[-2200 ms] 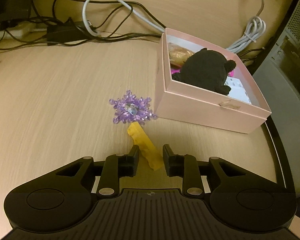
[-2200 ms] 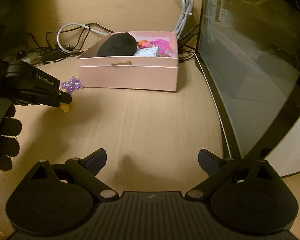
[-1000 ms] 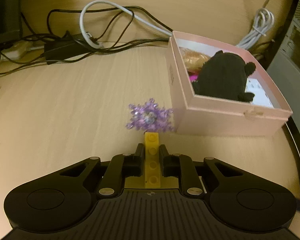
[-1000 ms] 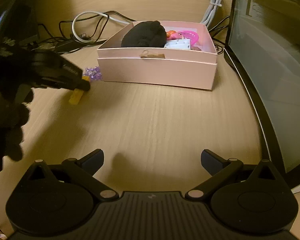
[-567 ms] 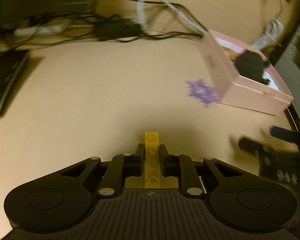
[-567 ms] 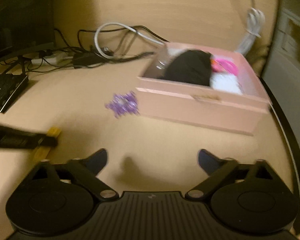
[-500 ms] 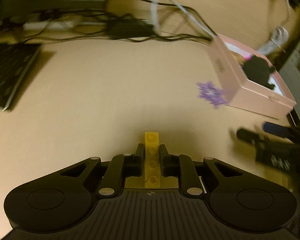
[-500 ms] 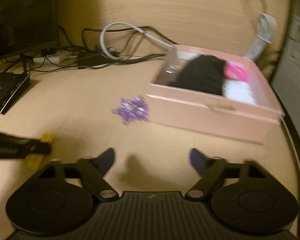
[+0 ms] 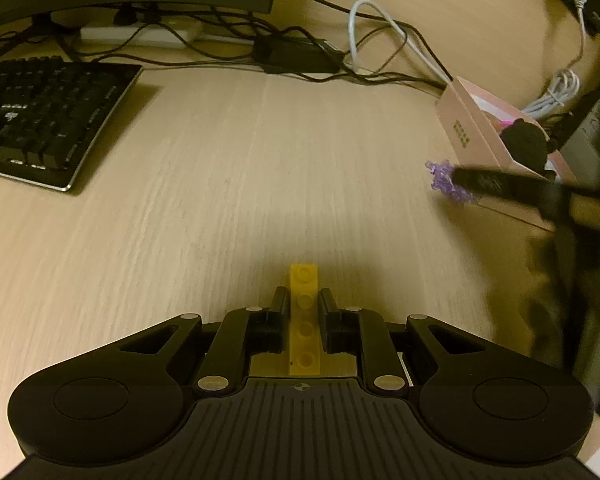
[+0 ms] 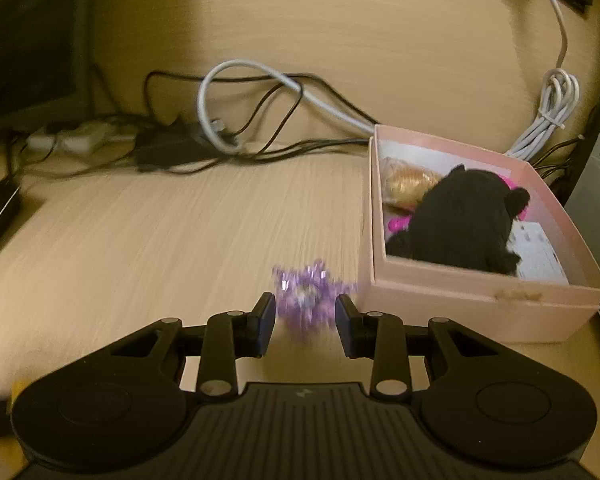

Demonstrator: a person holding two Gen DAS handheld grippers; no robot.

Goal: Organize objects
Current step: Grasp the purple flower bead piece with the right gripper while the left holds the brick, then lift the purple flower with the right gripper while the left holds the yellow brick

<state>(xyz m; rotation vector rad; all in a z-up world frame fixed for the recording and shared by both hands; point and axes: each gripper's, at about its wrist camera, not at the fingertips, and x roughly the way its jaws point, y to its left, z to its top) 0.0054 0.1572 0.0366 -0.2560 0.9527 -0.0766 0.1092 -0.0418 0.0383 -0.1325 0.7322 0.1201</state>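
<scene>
1. Up close, the left gripper (image 9: 304,312) pinches a yellow brick (image 9: 305,320) between its fingers, studs facing up, one end sticking out past the fingertips over the bare middle of the wooden tabletop (image 9: 240,184).
2. Over at the right, the right gripper (image 10: 306,316) has its jaws closing with a purple snowflake ornament (image 10: 308,296) between them; the pads look just clear of it, though blur hides the exact gap.
3. That ornament sits just beside the near left corner of the pink box (image 10: 480,304), near the tabletop's right edge.
4. Inside the box lie a black plush toy (image 10: 464,220), a gold item (image 10: 408,186), something pink and a white piece.
5. A keyboard (image 9: 40,120) lies at the far left of the tabletop, with tangled cables (image 9: 300,56) along the back edge.
</scene>
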